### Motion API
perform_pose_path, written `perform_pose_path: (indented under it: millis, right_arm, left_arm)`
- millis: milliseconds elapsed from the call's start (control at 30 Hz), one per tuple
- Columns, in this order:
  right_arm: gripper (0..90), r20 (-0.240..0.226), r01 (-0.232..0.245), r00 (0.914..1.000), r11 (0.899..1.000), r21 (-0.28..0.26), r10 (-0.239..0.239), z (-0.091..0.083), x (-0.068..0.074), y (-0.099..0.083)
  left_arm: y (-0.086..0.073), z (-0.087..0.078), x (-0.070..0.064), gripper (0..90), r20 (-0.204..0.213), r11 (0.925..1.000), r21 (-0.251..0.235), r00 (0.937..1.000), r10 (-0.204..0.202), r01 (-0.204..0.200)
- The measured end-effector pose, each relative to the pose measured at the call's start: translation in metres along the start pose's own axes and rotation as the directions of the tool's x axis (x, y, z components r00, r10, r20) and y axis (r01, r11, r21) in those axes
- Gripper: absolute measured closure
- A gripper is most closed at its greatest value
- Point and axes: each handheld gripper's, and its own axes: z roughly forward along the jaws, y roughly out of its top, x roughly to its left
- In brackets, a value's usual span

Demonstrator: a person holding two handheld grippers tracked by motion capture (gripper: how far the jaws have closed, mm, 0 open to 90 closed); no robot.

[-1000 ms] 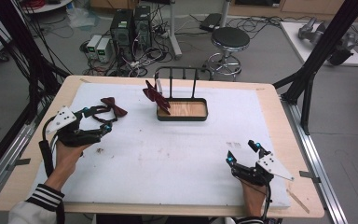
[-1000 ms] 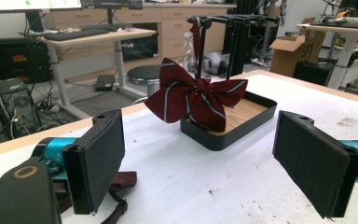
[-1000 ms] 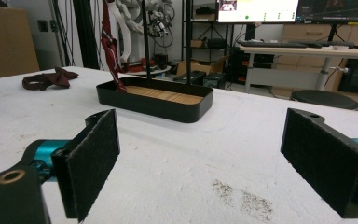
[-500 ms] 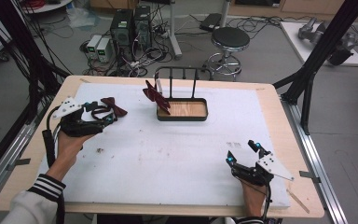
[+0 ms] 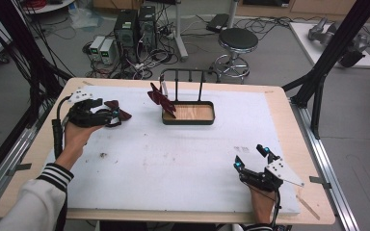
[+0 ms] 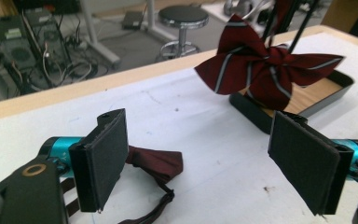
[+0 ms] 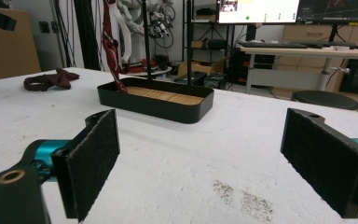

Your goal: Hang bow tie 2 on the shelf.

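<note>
High view shows the left hand-held gripper (image 5: 110, 115) at the far left of the desk (image 5: 173, 163), jaws spread, right at a dark red bow tie (image 5: 118, 111) lying flat on the white surface. Left gripper view has that bow tie (image 6: 156, 163) beside the left jaw, not pinched. Further off, a striped bow tie (image 6: 265, 65) hangs on a rack above a black tray (image 5: 189, 115). Right hand-held gripper (image 5: 251, 158) rests near the front right, jaws spread, holding nothing
</note>
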Motion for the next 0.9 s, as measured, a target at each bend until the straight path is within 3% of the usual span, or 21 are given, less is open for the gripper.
perform_pose_path:
  millis: [267, 433, 500, 633, 900]
  right_arm:
    - [10.8, -0.001, -0.01, 0.9999, 1.0, 0.0, 0.01, 0.0, 0.0, 0.0]
    - [10.8, -0.004, -0.016, 0.9999, 1.0, -0.006, 0.016, -0.001, 0.0, 0.0]
    - [10.8, -0.004, -0.014, 0.9999, 1.0, -0.01, 0.014, -0.001, -0.001, 0.0]
    - [10.8, -0.003, -0.011, 0.9999, 1.0, -0.01, 0.011, -0.001, -0.001, 0.0]
    - [10.8, -0.002, -0.012, 0.9999, 1.0, -0.011, 0.012, -0.001, -0.001, -0.001]
  left_arm:
    - [0.006, 0.019, 0.006, 23.2, -0.062, 0.9961, 0.075, 0.9972, -0.042, 0.047]
    - [0.009, 0.029, 0.009, 23.1, -0.059, 0.9897, 0.124, 0.9962, -0.065, 0.071]
    - [0.012, 0.031, 0.009, 23.4, -0.065, 0.987, 0.152, 0.997, -0.042, 0.052]
    - [0.018, 0.037, 0.011, 23.4, -0.066, 0.9816, 0.179, 0.9963, -0.054, 0.066]
    - [0.021, 0.053, 0.014, 23.7, -0.068, 0.9629, 0.253, 0.9946, -0.078, 0.093]
